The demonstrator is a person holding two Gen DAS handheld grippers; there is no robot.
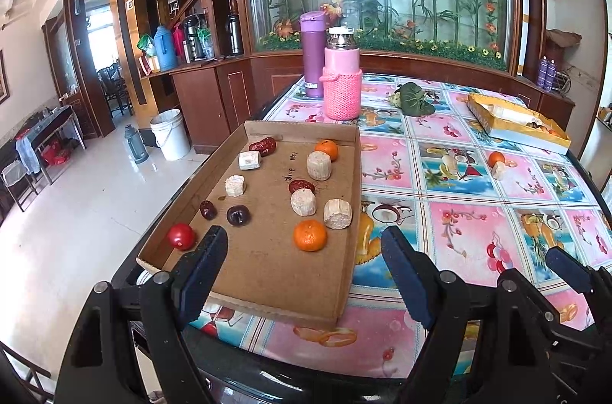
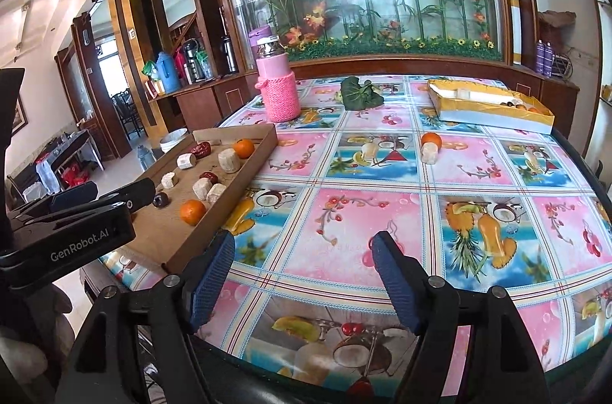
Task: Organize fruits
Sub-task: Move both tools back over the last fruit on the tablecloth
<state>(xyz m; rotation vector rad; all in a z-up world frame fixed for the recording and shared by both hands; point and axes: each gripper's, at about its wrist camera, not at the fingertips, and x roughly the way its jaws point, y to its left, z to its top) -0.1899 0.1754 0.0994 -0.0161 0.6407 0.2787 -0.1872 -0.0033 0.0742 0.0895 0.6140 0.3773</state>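
A brown cardboard tray point(image 1: 267, 274) at the table's left edge holds two tangerines point(image 1: 310, 235), several pale cut chunks point(image 1: 337, 213), red dates point(image 1: 263, 145), a dark plum point(image 1: 238, 215) and a red tomato point(image 1: 181, 236). It also shows in the right wrist view point(image 2: 183, 243). One tangerine point(image 2: 431, 140) and one pale chunk point(image 2: 430, 152) lie loose on the tablecloth. My left gripper point(image 1: 304, 249) is open and empty over the tray's near end. My right gripper point(image 2: 304, 253) is open and empty above the cloth.
A yellow box point(image 2: 493, 111) with small items stands at the back right. A pink knitted flask point(image 1: 341, 79), a purple flask point(image 1: 313, 54) and a green leafy item point(image 1: 415, 100) stand at the back. The table's left edge drops to the floor.
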